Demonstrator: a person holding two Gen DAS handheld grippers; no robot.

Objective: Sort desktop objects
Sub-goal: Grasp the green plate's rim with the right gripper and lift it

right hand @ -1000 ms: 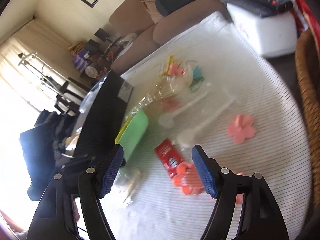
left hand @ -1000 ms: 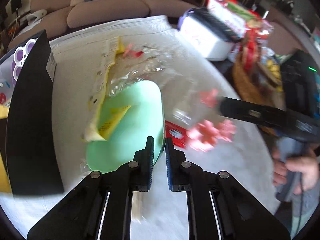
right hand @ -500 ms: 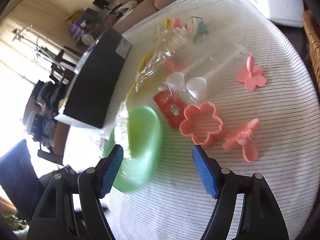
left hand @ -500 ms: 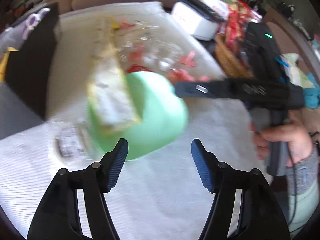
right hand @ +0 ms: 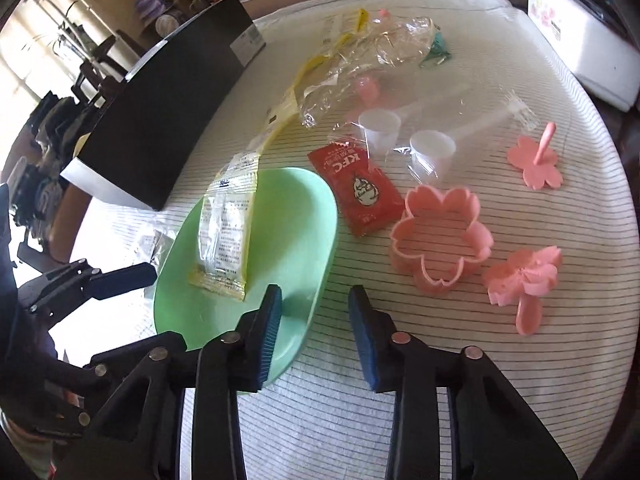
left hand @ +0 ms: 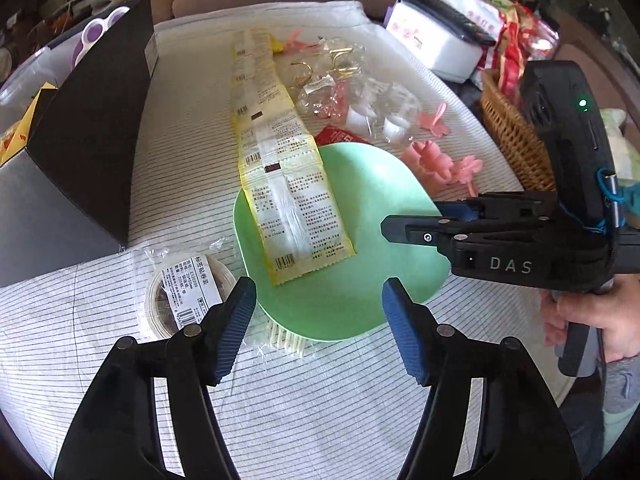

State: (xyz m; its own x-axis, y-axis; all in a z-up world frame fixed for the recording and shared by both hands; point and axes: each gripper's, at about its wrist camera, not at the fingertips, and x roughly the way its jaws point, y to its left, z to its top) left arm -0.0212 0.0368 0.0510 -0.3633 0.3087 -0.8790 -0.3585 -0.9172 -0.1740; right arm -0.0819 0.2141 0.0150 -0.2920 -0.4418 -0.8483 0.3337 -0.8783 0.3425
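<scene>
L wrist cam: near table edge, looks fwd/down over green plate [left hand: 352,264], close | R wrist cam: from plate's right, faces across it toward black box [right hand: 160,120], close | shared: plate, yellow packet [left hand: 280,184], box

- the plate [left hand: 360,272] sits on the table [left hand: 320,400] at the centre of the left wrist view; the long packet strip [left hand: 280,160] lies with its near end in the plate and runs off toward 12 o'clock.
- the tape roll [left hand: 184,292] lies just beside the plate at 9 o'clock.
- the box [left hand: 92,128] stands at 10 o'clock.
- the sauce sachet [right hand: 356,188] lies beside the plate's far rim, at 1 o'clock.
- the flower cutter [right hand: 440,236] lies at 3 o'clock of the sachet, with 2 cups [right hand: 380,124] behind them.
- the basket [left hand: 512,128] sits off the table at 2 o'clock.
</scene>
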